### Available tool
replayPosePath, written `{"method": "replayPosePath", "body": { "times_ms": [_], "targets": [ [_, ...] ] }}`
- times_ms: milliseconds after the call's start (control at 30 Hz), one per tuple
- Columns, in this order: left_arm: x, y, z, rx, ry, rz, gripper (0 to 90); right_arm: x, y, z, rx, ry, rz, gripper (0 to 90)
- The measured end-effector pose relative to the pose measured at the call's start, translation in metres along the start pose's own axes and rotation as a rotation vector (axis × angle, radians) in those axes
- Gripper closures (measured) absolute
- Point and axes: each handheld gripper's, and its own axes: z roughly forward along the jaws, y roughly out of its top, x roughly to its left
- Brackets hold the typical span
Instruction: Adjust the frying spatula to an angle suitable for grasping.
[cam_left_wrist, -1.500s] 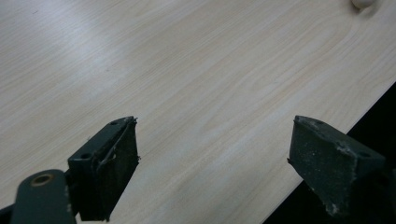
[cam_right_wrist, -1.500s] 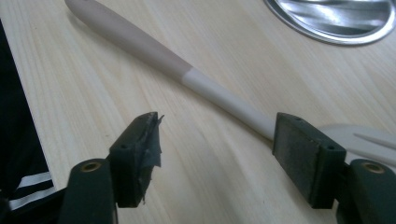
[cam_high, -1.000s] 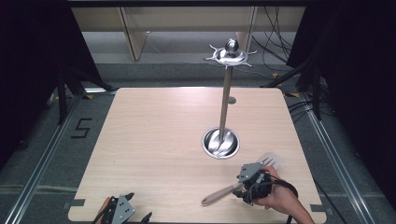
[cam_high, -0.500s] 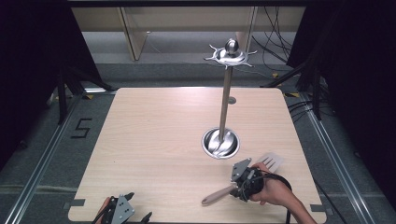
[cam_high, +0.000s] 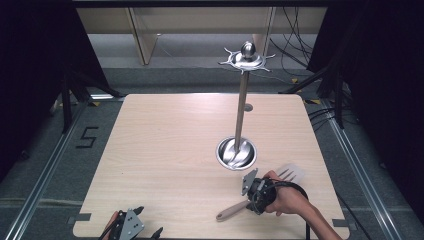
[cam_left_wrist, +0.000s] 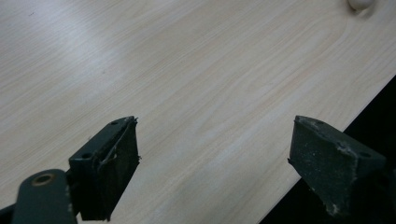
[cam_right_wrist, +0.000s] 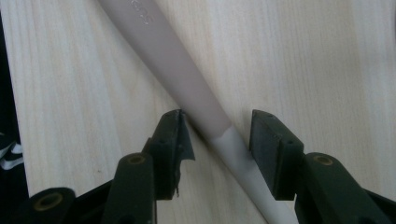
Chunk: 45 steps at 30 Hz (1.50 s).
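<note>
Slotted spatula (cam_high: 260, 195): taupe handle, pale neck, flat on table (cam_high: 165, 150).

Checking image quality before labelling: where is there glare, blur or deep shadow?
High view: glare on the metal stand base, surroundings black. Left gripper view: pale sheen on the table. Right gripper view: the spatula handle is sharp, the spatula lying between the open right gripper.
</note>
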Motion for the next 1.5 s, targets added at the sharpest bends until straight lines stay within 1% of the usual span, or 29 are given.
{"method": "replayPosePath", "body": {
  "times_ms": [33, 100, 133, 200, 233, 300, 400, 433, 467, 500, 533, 567, 633, 667, 700, 733, 800, 900, 967, 1000, 1100, 1133, 1167, 1200, 1300, 1333, 1367, 1400, 1500],
  "targets": [
    [0.0, 0.0, 0.0, -0.001, 0.002, 0.002, 14.9, 0.001, 0.0, -0.002, 0.033, -0.01, 0.022, 56.9],
    [0.0, 0.0, 0.001, -0.005, 0.011, -0.001, 14.9, 0.002, 0.003, -0.002, 0.048, -0.023, 0.008, 57.9],
    [0.0, -0.001, 0.0, -0.012, 0.007, -0.004, 14.9, 0.0, 0.005, 0.0, 0.03, -0.016, -0.049, 58.6],
    [0.0, 0.0, 0.0, -0.006, 0.005, 0.001, 14.9, 0.003, 0.006, -0.002, 0.079, -0.034, -0.002, 59.9],
    [0.0, 0.0, 0.0, -0.001, 0.002, 0.004, 14.9, 0.004, 0.008, -0.001, 0.075, -0.026, 0.012, 60.5],
    [0.0, -0.001, 0.001, -0.007, 0.011, 0.006, 14.9, 0.001, 0.009, -0.001, 0.084, -0.028, -0.002, 61.5],
    [-0.001, -0.001, 0.001, -0.008, 0.011, 0.006, 14.9, 0.0, 0.011, -0.001, 0.112, -0.035, 0.018, 66.4],
    [0.0, 0.0, -0.001, 0.005, -0.005, 0.01, 14.9, 0.0, 0.011, -0.001, 0.112, -0.035, 0.018, 66.4],
    [-0.001, 0.0, -0.001, -0.016, -0.005, -0.015, 14.9, 0.0, 0.011, -0.003, 0.12, -0.036, 0.034, 67.5],
    [-0.001, 0.0, -0.001, -0.019, -0.002, -0.015, 14.9, -0.002, 0.011, -0.002, 0.119, -0.033, 0.004, 69.0],
    [-0.001, 0.0, 0.0, -0.022, -0.002, -0.017, 14.9, -0.003, 0.011, -0.002, 0.121, -0.031, -0.001, 70.0],
    [-0.001, -0.001, 0.0, -0.022, -0.002, -0.018, 14.9, -0.003, 0.011, -0.003, 0.132, -0.031, 0.027, 71.1],
    [-0.001, -0.001, 0.0, -0.021, -0.002, -0.018, 14.9, -0.005, 0.011, -0.004, 0.144, -0.022, 0.045, 72.3],
    [-0.001, -0.001, 0.0, -0.022, -0.002, -0.016, 14.9, -0.006, 0.01, -0.003, 0.14, -0.017, 0.058, 72.9],
    [0.0, 0.0, -0.001, -0.008, -0.001, 0.005, 14.9, -0.006, 0.01, -0.004, 0.145, -0.013, 0.075, 73.7],
    [-0.001, 0.0, 0.0, -0.02, 0.0, -0.003, 14.9, -0.008, 0.009, -0.004, 0.145, 0.0, 0.077, 74.2],
    [-0.001, 0.0, -0.001, -0.01, -0.009, -0.011, 14.9, -0.01, 0.008, -0.004, 0.14, 0.008, 0.078, 74.2],
    [-0.001, 0.0, -0.001, -0.002, -0.009, -0.001, 14.9, -0.011, 0.007, -0.004, 0.132, 0.018, 0.087, 74.2],
    [-0.002, 0.0, 0.0, -0.015, -0.002, -0.01, 14.9, -0.011, 0.008, -0.004, 0.154, 0.03, 0.085, 74.3],
    [0.0, 0.0, -0.001, 0.009, -0.004, 0.015, 14.9, -0.011, 0.009, -0.002, 0.147, 0.015, 0.069, 74.5],
    [0.0, 0.0, -0.001, 0.008, -0.002, 0.013, 14.9, -0.01, 0.01, -0.002, 0.159, 0.014, 0.068, 74.7],
    [0.0, 0.0, -0.001, 0.003, -0.006, 0.009, 14.9, -0.012, 0.01, -0.001, 0.153, 0.013, 0.047, 74.8],
    [-0.002, 0.0, 0.001, -0.02, 0.0, -0.013, 14.9, -0.01, 0.011, -0.002, 0.165, 0.016, 0.063, 75.0],
    [-0.002, 0.0, 0.0, -0.017, -0.005, -0.011, 14.9, -0.009, 0.012, -0.002, 0.17, 0.01, 0.045, 75.4],
    [-0.001, 0.0, -0.001, 0.001, -0.004, 0.005, 14.9, -0.009, 0.012, -0.002, 0.175, 0.008, 0.045, 75.7],
    [-0.002, 0.0, -0.001, -0.012, -0.009, -0.012, 14.9, -0.007, 0.012, -0.002, 0.18, 0.0, 0.065, 76.0],
    [-0.002, 0.0, -0.001, -0.012, -0.009, -0.012, 14.9, -0.007, 0.012, -0.002, 0.18, 0.0, 0.065, 76.0],
    [-0.002, 0.0, 0.0, -0.019, 0.0, -0.012, 14.9, -0.009, 0.013, -0.002, 0.173, 0.001, 0.032, 76.1],
    [-0.001, 0.0, 0.0, -0.027, 0.006, 0.002, 14.9, -0.009, 0.011, -0.002, 0.163, -0.003, 0.043, 76.3]
  ]
}}
